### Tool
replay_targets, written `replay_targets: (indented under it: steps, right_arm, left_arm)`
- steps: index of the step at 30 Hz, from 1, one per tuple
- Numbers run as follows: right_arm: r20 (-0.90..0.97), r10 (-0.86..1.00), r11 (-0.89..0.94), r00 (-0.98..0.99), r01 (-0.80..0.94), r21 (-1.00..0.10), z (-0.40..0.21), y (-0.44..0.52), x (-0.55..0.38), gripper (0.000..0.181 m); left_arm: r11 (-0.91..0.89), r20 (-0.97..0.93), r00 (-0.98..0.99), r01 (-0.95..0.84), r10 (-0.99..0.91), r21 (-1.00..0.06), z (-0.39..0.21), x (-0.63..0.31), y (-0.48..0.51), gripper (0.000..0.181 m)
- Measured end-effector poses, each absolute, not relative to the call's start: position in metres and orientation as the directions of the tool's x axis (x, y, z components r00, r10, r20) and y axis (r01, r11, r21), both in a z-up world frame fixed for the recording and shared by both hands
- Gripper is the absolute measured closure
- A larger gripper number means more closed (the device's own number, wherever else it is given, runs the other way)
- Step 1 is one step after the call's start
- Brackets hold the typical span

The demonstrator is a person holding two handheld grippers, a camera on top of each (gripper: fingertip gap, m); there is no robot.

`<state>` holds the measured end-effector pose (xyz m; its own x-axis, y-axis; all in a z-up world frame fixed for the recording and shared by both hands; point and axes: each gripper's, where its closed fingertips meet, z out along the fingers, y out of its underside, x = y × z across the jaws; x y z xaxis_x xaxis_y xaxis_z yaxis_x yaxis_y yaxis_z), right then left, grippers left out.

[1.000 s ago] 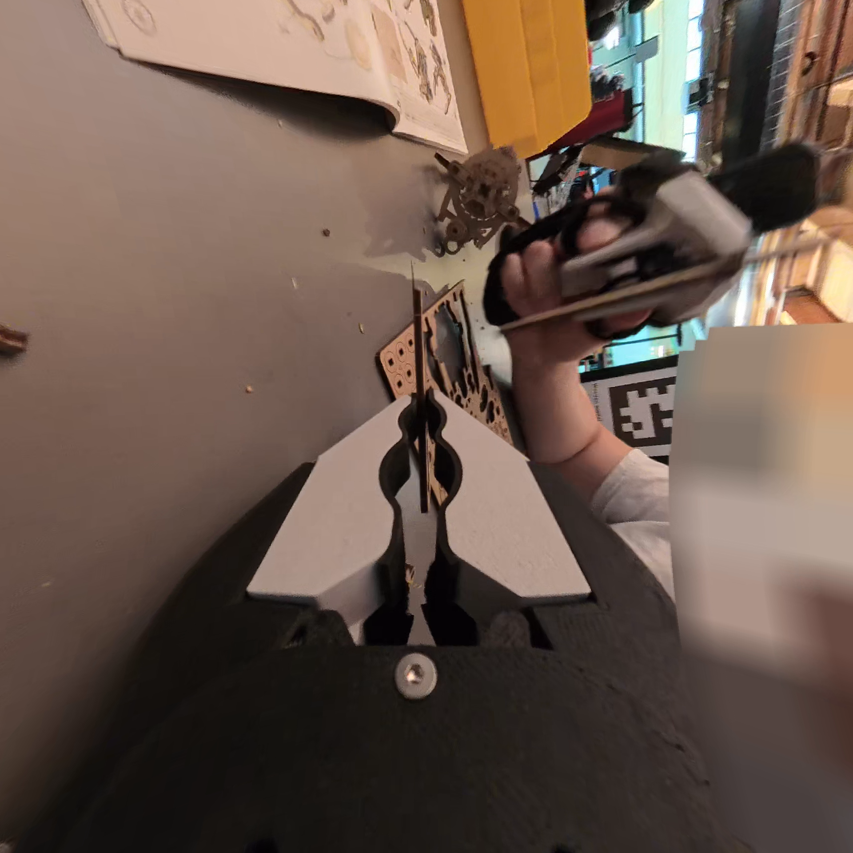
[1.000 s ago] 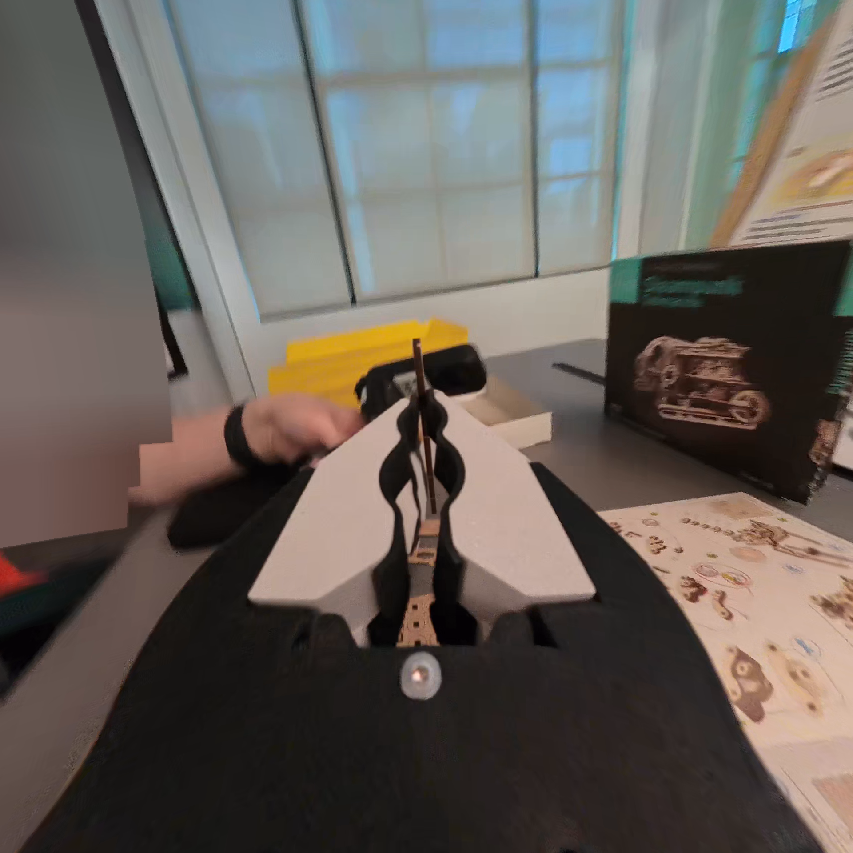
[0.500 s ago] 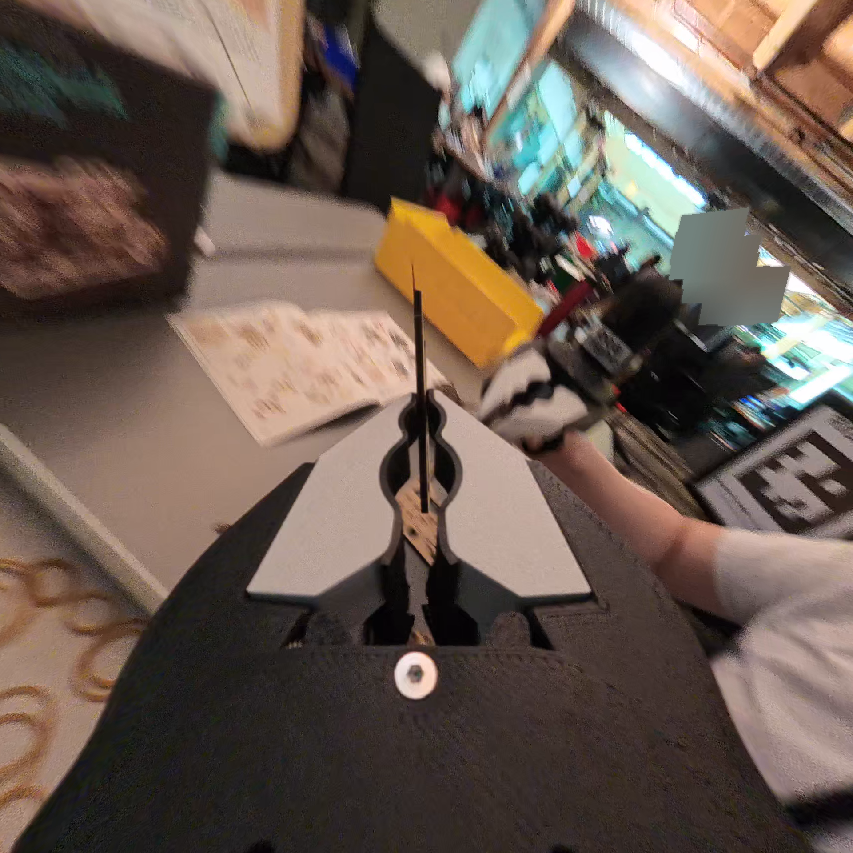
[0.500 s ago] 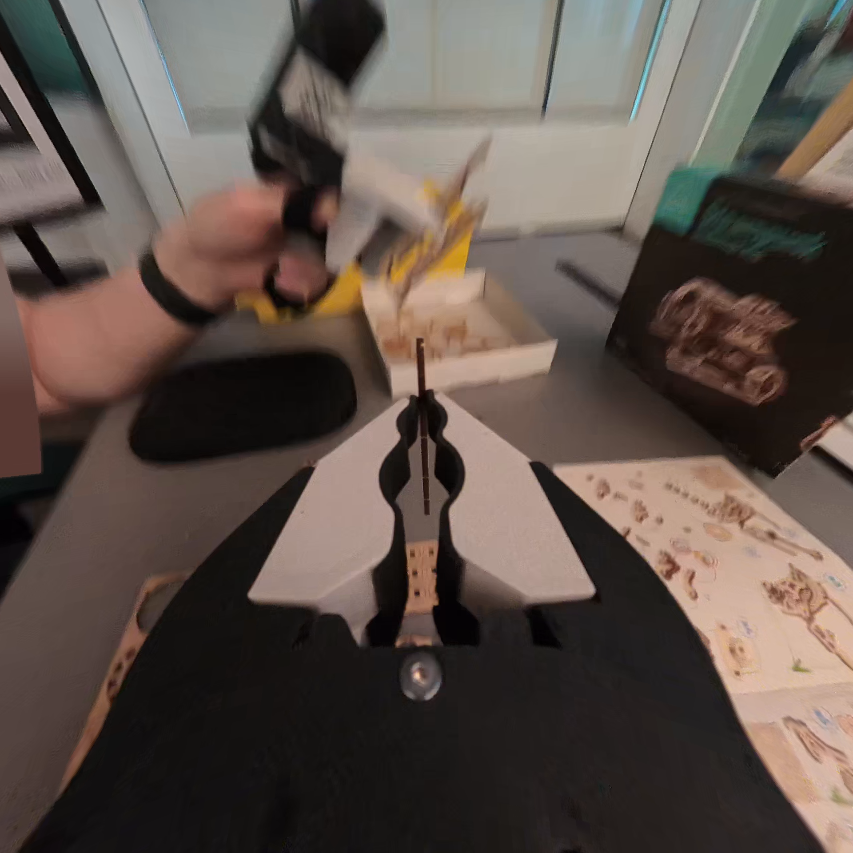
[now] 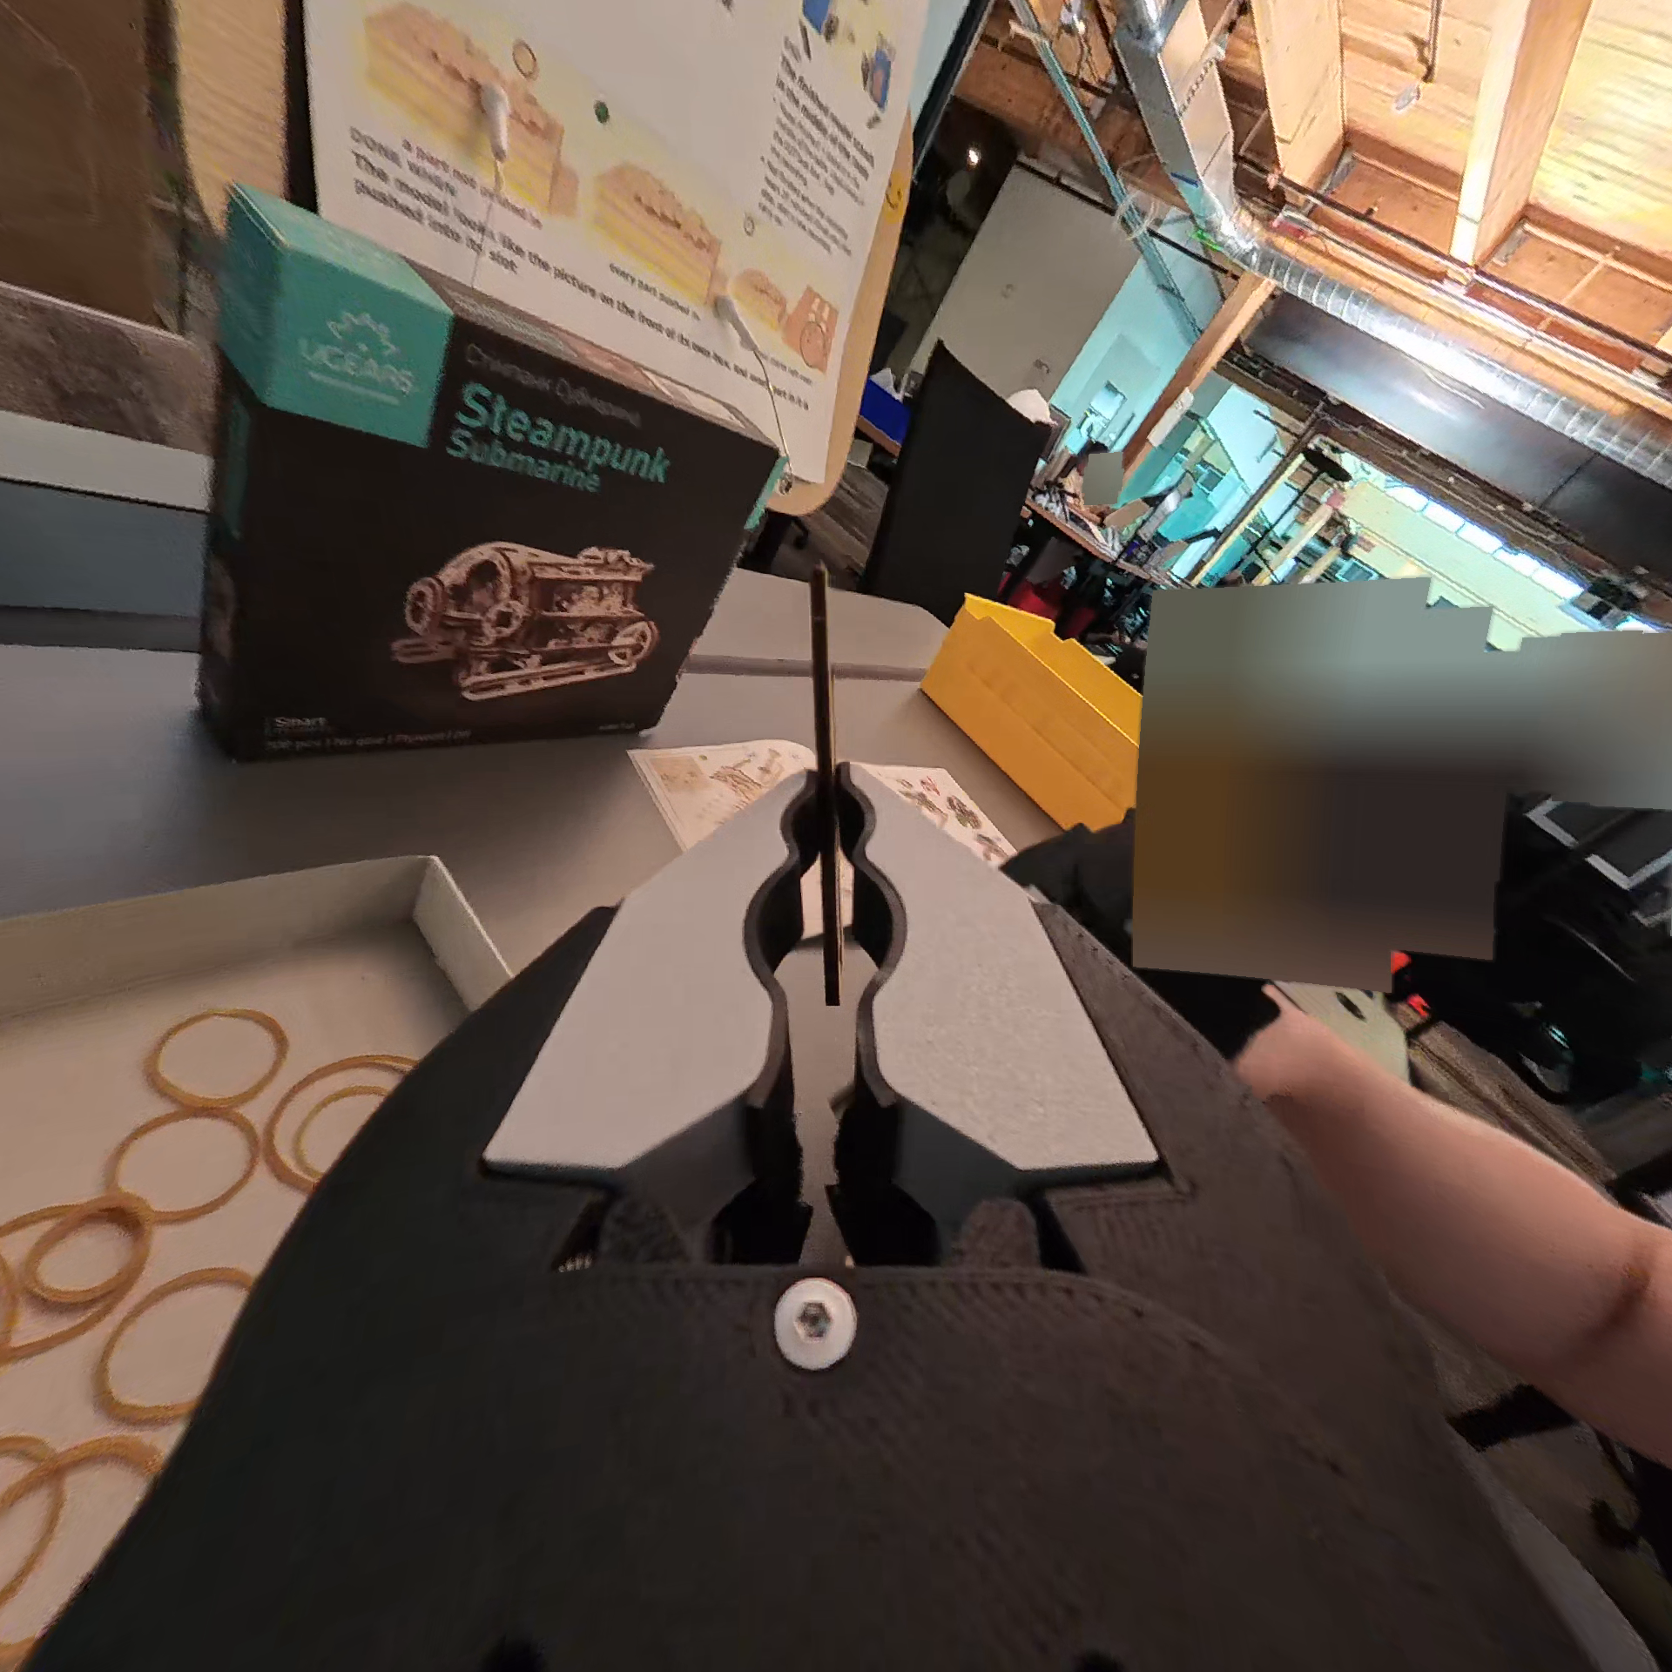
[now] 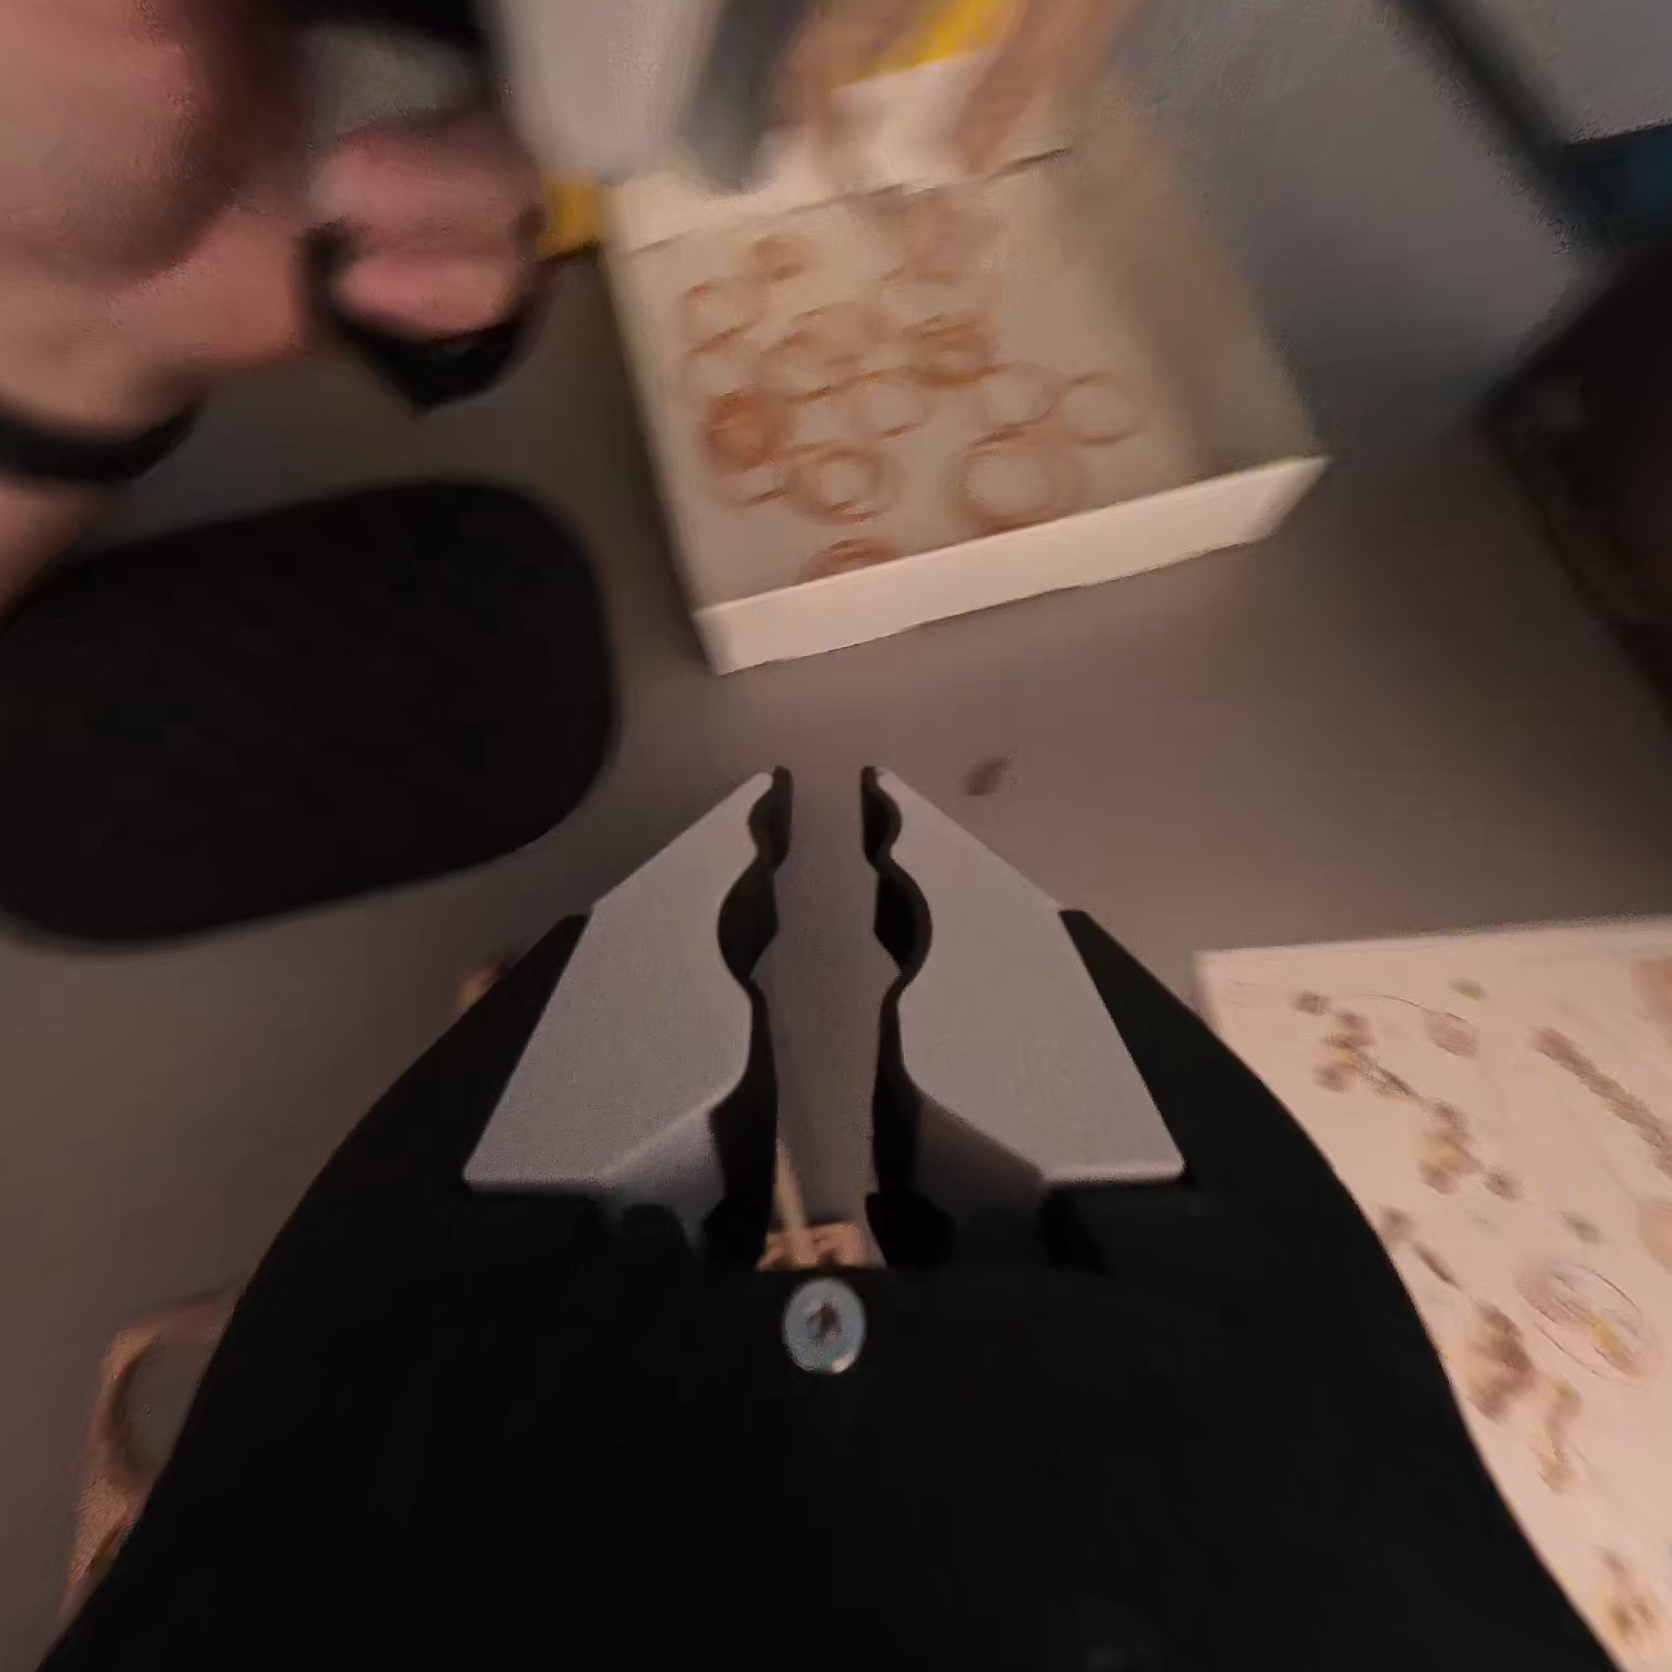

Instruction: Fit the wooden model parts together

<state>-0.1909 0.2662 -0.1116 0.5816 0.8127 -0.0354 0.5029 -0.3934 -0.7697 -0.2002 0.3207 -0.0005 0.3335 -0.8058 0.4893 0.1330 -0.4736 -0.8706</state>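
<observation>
The right gripper (image 6: pixel 821 778), clamped on a wooden strip a moment ago, is now standing spread and empty (view blurred). The left gripper (image 5: pixel 825 778) is still pinching its thin wooden part (image 5: pixel 821 724) edge-on, so the joining is looking unfinished.

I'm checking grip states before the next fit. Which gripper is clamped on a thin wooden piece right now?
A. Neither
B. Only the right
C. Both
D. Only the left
D: the left gripper has its tips closed on a thin wooden piece seen edge-on, while the right gripper shows an open gap between its tips with nothing in it.
</observation>
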Motion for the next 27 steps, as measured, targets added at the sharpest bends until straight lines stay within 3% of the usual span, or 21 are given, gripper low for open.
replay_targets:
  steps: [3, 8, 12, 16, 18, 21, 24, 27]
  right_arm:
    - [-0.062, 0.694, -0.488, 0.717, 0.406, -0.773, -0.122, 0.304, -0.174, 0.170]
    - [-0.031, 0.651, -0.555, 0.758, 0.448, -0.701, -0.151, 0.316, -0.177, 0.166]
    - [-0.104, 0.691, -0.580, 0.715, 0.462, -0.671, -0.157, 0.305, -0.186, 0.180]
    - [-0.314, 0.759, -0.616, 0.570, 0.474, -0.629, -0.151, 0.260, -0.199, 0.179]
    - [-0.298, 0.775, -0.598, 0.557, 0.494, -0.631, -0.152, 0.252, -0.192, 0.180]
    - [-0.256, 0.798, -0.550, 0.545, 0.486, -0.680, -0.148, 0.255, -0.185, 0.169]
    - [-0.260, 0.810, -0.478, 0.525, 0.336, -0.812, -0.108, 0.259, -0.181, 0.169]
    - [-0.208, 0.828, -0.406, 0.521, 0.302, -0.862, -0.091, 0.257, -0.169, 0.167]
  left_arm:
    - [-0.440, 0.468, 0.374, 0.164, -0.801, -0.883, 0.004, -0.210, 0.328, 0.181]
    - [-0.437, 0.470, 0.374, 0.175, -0.800, -0.883, 0.006, -0.212, 0.329, 0.181]
    - [-0.445, 0.475, 0.356, 0.168, -0.805, -0.879, 0.006, -0.210, 0.326, 0.181]
    - [-0.458, 0.488, 0.315, 0.169, -0.814, -0.873, 0.007, -0.206, 0.322, 0.181]
    - [-0.475, 0.505, 0.290, 0.171, -0.813, -0.863, 0.007, -0.204, 0.320, 0.181]
    - [-0.498, 0.522, 0.265, 0.158, -0.811, -0.853, 0.005, -0.200, 0.317, 0.181]
    - [-0.518, 0.534, 0.241, 0.132, -0.810, -0.845, 0.001, -0.195, 0.313, 0.181]
    - [-0.563, 0.571, 0.191, 0.103, -0.798, -0.820, -0.003, -0.188, 0.306, 0.181]
